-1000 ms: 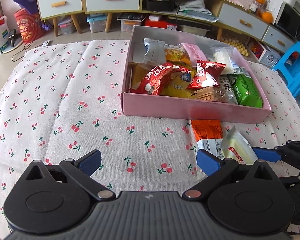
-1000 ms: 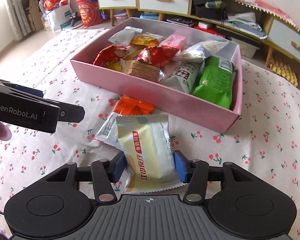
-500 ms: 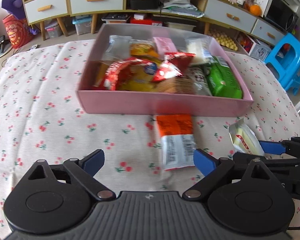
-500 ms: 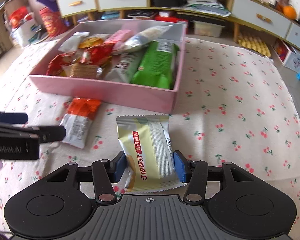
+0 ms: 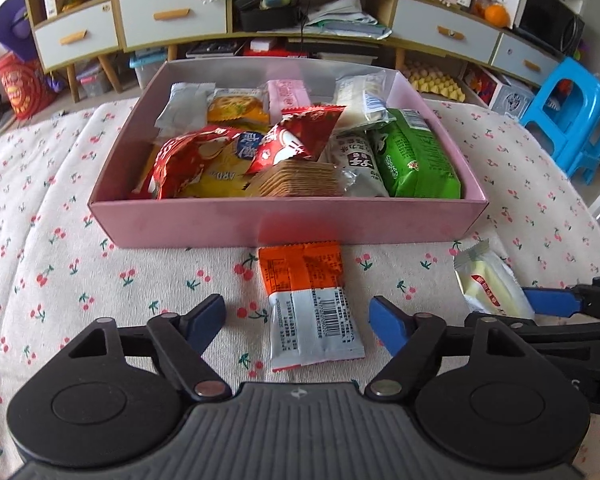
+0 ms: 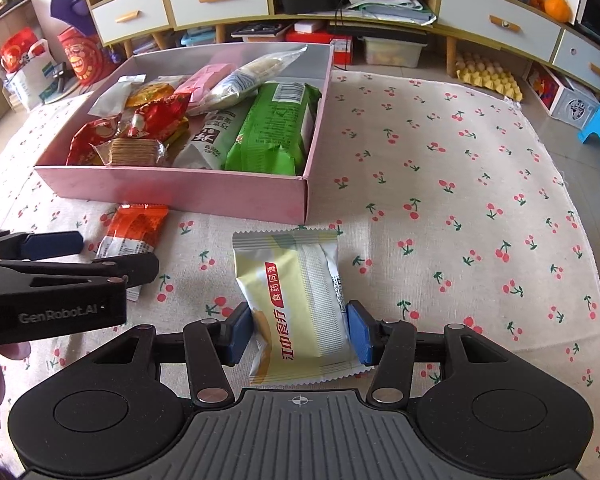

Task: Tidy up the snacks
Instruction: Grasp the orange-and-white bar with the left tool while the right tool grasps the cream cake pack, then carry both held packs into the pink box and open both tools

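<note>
An orange and white snack packet (image 5: 310, 304) lies flat on the cherry-print cloth just in front of the pink box (image 5: 284, 222). My left gripper (image 5: 298, 320) straddles its near end, jaws closing, pads still clear of both sides. My right gripper (image 6: 298, 330) is shut on a pale yellow snack packet (image 6: 296, 304), which it holds above the cloth; the same yellow packet (image 5: 488, 284) shows at the right in the left wrist view. The pink box (image 6: 204, 196) holds several packets, among them a green packet (image 6: 276, 128). The orange packet (image 6: 134, 230) is partly hidden behind the left gripper (image 6: 56, 242).
The cherry-print cloth (image 6: 460, 184) covers the table to the right of the box. Behind stand low cabinets with drawers (image 5: 172, 20), storage bins and an egg tray on the floor, and a blue stool (image 5: 572, 116) at the far right. A fingertip shows at the lower left of the right wrist view.
My left gripper has swung right, so the orange packet now lies between its jaws, and the jaws have narrowed. My right gripper has carried the yellow packet to the right, off the orange one.
</note>
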`<state>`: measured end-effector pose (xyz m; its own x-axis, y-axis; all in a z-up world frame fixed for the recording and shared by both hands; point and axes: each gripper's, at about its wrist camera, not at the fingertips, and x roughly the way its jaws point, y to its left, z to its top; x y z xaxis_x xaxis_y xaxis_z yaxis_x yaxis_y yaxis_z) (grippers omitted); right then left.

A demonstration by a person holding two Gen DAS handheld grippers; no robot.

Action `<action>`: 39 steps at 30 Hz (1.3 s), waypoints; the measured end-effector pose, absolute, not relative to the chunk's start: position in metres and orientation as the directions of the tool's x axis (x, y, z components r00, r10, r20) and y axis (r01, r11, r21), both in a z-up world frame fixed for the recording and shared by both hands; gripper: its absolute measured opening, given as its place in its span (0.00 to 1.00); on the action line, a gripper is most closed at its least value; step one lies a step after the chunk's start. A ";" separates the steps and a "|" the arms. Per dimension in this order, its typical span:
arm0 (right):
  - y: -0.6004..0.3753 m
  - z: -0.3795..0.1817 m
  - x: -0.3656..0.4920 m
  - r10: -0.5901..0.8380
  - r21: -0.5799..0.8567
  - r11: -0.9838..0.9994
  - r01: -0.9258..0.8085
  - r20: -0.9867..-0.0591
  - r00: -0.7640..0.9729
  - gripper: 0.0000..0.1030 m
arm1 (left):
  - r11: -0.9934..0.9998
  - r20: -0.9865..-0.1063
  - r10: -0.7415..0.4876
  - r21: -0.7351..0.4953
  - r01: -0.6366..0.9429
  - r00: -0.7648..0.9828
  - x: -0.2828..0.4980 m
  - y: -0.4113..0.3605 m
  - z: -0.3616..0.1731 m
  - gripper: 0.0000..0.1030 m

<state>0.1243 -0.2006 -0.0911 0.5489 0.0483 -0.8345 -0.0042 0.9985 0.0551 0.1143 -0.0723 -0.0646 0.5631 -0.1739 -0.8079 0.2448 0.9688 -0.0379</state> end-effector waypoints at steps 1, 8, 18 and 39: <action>-0.200 -0.091 0.124 0.046 0.053 0.999 -0.004 -0.834 0.549 0.48 | 0.968 -0.806 -0.163 -0.021 0.248 0.569 0.114 -0.075 -0.065 0.65; -0.197 -0.092 0.124 0.032 0.041 0.999 0.003 -0.834 0.551 0.48 | 0.949 -0.809 -0.089 0.107 0.295 0.580 0.110 -0.084 -0.064 0.41; -0.202 -0.089 0.125 0.051 0.087 0.995 0.042 -0.842 0.537 0.47 | 0.961 -0.830 -0.132 0.028 0.276 0.543 0.115 -0.072 -0.059 0.35; -0.207 -0.076 0.124 0.182 0.298 0.940 0.165 -0.849 0.497 0.47 | 0.952 -0.818 -0.303 -0.243 0.184 0.488 0.113 -0.009 -0.032 0.34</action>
